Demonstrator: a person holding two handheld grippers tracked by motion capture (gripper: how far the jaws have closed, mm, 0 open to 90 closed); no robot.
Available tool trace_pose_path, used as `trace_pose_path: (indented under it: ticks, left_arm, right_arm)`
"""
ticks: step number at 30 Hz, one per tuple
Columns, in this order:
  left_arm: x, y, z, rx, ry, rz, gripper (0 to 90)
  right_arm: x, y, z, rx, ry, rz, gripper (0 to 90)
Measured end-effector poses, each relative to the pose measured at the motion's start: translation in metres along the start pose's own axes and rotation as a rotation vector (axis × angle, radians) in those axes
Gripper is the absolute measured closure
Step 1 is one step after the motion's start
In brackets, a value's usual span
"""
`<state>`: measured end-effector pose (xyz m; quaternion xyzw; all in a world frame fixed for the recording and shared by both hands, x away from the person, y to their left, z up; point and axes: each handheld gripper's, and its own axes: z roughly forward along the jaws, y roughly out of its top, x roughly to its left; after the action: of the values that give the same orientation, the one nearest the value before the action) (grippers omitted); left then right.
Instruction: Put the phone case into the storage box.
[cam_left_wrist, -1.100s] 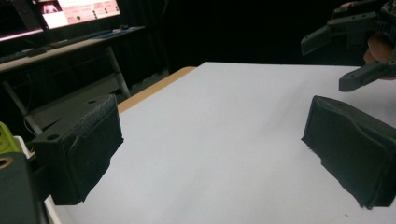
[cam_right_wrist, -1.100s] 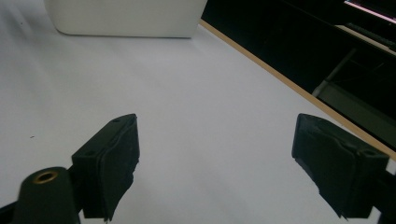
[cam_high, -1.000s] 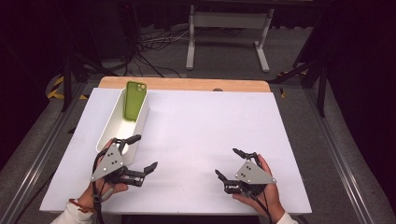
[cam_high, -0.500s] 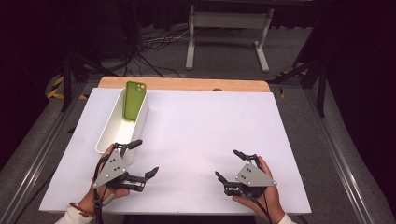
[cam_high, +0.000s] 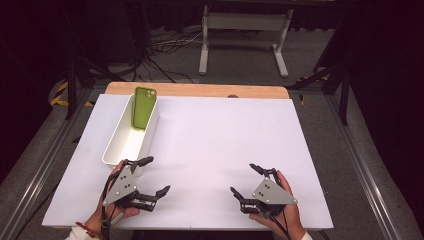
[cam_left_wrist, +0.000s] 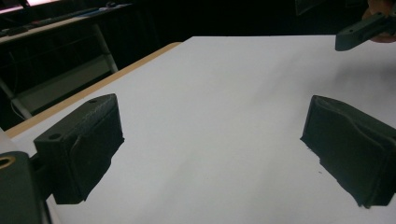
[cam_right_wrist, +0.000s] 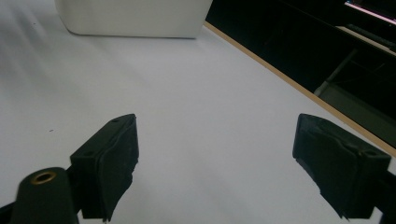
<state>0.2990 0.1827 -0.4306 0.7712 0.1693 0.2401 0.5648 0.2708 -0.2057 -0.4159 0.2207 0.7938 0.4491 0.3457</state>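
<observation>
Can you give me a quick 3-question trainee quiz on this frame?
1. True or false: the green phone lies flat on the white table, outside the white bin.
2. Which gripper is nearer the bin? A) left gripper B) right gripper
3. Fill in: both grippers' jaws stand ____, holding nothing.

Key:
1. False. The phone sits inside the bin, leaning at its far end.
2. A. The left gripper is at the bin's near end; the right one is well off to the other side.
3. Open. Both gripper views show bare table between the jaws.
</observation>
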Motion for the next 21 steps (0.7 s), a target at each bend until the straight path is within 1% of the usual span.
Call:
trace_pose_path:
  ticks: [3,7,9,15,16,18,20,21]
  left_arm:
    - [-0.0002,-0.001,0.0018,0.006,-0.011,-0.008,5.9]
    - [-0.0004,-0.0016,0.0033,0.01,-0.015,-0.007,5.9]
    - [-0.0006,-0.0012,0.0031,0.011,-0.011,0.003,5.9]
    - [-0.0013,-0.0006,0.003,0.006,-0.018,-0.001,5.9]
    - [-0.001,-0.0004,0.0024,0.006,-0.014,0.007,5.9]
    - [-0.001,-0.0002,0.0014,0.002,-0.019,0.012,5.8]
    - [-0.0017,-0.0005,0.001,-0.004,-0.019,0.004,5.8]
    - [-0.0014,-0.0003,0.0007,-0.002,-0.023,0.009,5.8]
  right_arm:
    - [-0.0006,-0.0018,0.0,0.002,0.001,0.0,15.4]
    - [-0.0017,-0.0031,0.0,0.002,0.003,0.004,15.4]
    - [-0.0018,-0.0028,-0.0005,0.001,0.003,0.002,15.4]
    - [-0.0012,-0.0034,-0.0002,0.004,0.0,-0.001,15.3]
    - [-0.001,-0.0033,-0.0002,0.004,0.0,-0.001,15.3]
    - [-0.0008,-0.0028,0.0,0.007,-0.004,-0.001,15.3]
    - [-0.0002,-0.0023,-0.0001,0.005,-0.004,0.0,15.2]
    - [0.0002,-0.0021,-0.0001,0.005,-0.005,-0.001,15.2]
